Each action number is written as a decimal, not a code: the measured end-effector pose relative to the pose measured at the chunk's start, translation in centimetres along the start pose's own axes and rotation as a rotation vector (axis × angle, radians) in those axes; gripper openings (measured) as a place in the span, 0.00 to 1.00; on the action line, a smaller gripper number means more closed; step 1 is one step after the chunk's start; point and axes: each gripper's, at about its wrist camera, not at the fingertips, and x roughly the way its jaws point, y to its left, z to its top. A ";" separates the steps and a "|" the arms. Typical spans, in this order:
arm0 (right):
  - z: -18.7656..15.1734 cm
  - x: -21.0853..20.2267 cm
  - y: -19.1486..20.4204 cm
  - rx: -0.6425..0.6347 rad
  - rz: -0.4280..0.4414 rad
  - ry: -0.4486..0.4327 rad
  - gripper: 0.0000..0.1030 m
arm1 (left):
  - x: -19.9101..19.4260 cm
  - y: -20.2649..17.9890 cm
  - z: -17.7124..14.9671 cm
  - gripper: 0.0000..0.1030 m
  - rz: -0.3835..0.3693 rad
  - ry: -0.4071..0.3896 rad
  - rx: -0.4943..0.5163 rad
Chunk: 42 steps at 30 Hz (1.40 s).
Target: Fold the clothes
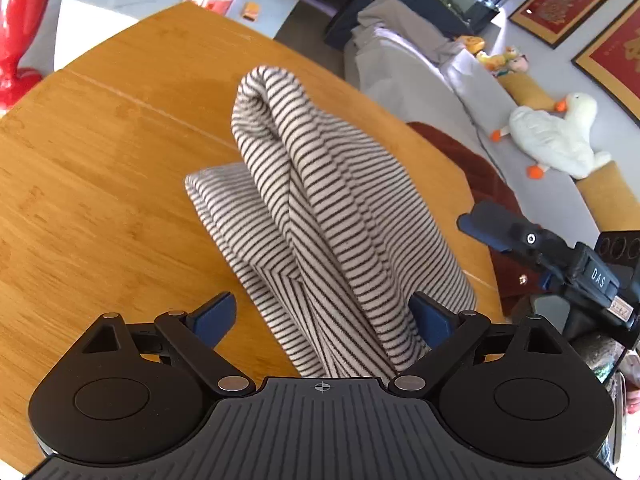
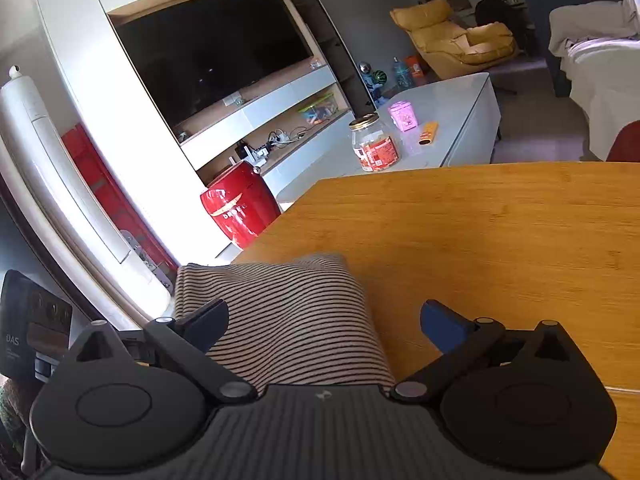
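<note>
Striped garment (image 1: 320,200) lay bundled on the bench (image 1: 100,180); left gripper (image 1: 322,316) and right gripper (image 2: 324,324) spread, grasping nothing; fold stage indeterminate.

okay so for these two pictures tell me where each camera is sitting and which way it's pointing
Left wrist view: sits on the left gripper, looking along its open fingers at the black-and-white striped garment on the round wooden table, grey sofa beyond; the right gripper shows at right.
Right wrist view: sits on the right gripper, looking across the garment and table toward the black television.
Shared: garment, table, red vase.
</note>
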 end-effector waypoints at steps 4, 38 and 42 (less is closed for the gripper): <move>-0.2 1.4 -0.7 -0.001 0.014 0.059 0.99 | 0.8 0.0 0.2 0.92 -0.052 0.004 -0.009; 10.2 22.3 2.1 -0.140 -0.039 0.040 0.83 | -0.9 3.7 20.9 0.85 0.062 -0.422 0.446; 10.3 21.7 2.6 -0.161 -0.061 0.066 0.83 | 3.4 2.8 22.9 0.75 0.080 -0.324 0.482</move>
